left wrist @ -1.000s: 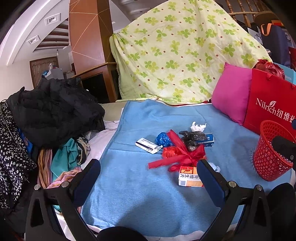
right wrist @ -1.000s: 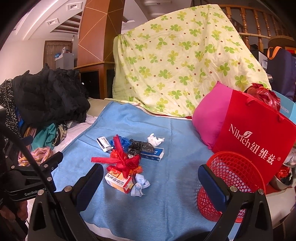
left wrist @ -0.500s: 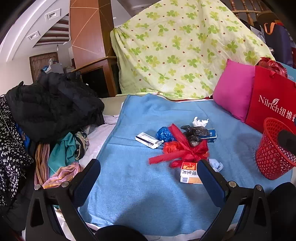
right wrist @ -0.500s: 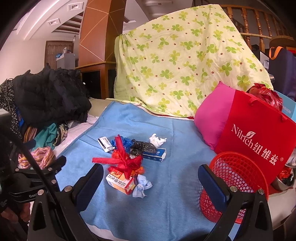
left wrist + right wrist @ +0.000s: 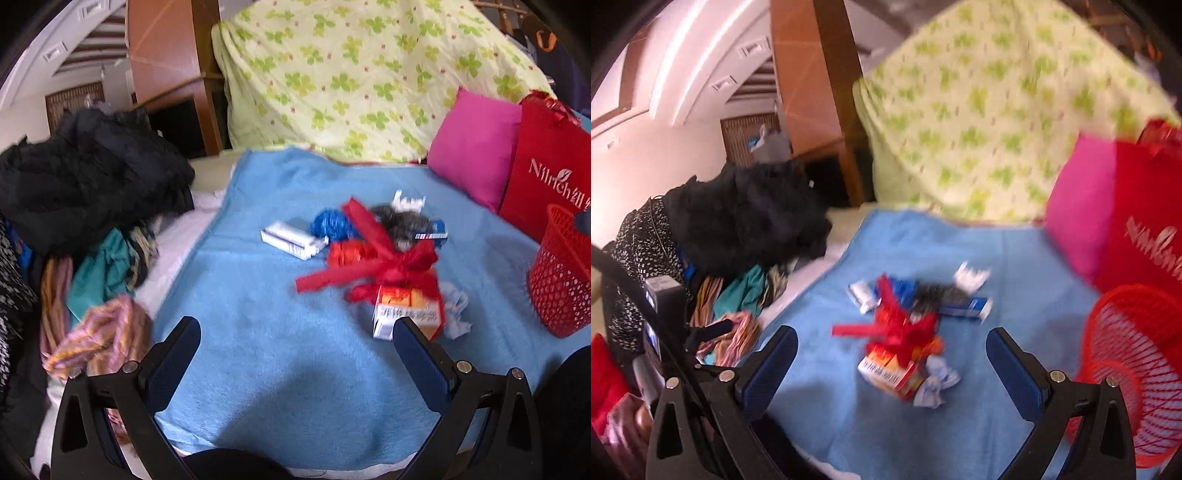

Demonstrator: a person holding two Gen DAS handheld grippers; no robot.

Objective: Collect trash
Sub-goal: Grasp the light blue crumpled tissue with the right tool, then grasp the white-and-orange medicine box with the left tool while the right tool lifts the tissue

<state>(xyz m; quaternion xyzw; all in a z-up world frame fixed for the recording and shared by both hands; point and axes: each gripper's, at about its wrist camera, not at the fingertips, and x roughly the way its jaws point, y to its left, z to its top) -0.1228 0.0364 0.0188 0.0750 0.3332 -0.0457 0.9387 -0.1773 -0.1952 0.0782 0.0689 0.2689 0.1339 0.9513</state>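
A heap of trash lies on the blue blanket [image 5: 258, 332]: a red ribbon [image 5: 373, 258], an orange and white box [image 5: 402, 314], a white carton [image 5: 291, 238], a blue wad [image 5: 332, 223], a dark wad [image 5: 402, 221] and crumpled tissue [image 5: 456, 306]. The same heap shows in the right wrist view, with the ribbon [image 5: 901, 328] and box [image 5: 886, 373]. A red mesh basket [image 5: 561, 273] stands at the right, also in the right wrist view [image 5: 1130, 369]. My left gripper [image 5: 295, 354] is open and empty, short of the heap. My right gripper [image 5: 892, 365] is open and empty, above the box.
A pile of dark and coloured clothes [image 5: 85, 206] lies left of the blanket. A pink cushion [image 5: 472, 147], a red paper bag [image 5: 546, 166] and a green-flowered quilt [image 5: 369, 81] stand behind. My left gripper's body [image 5: 657, 332] shows at the right view's left edge.
Both grippers have moved forward toward the heap, and the right view has swung left and tilted. Both views are now blurred by motion. Nothing was grasped.
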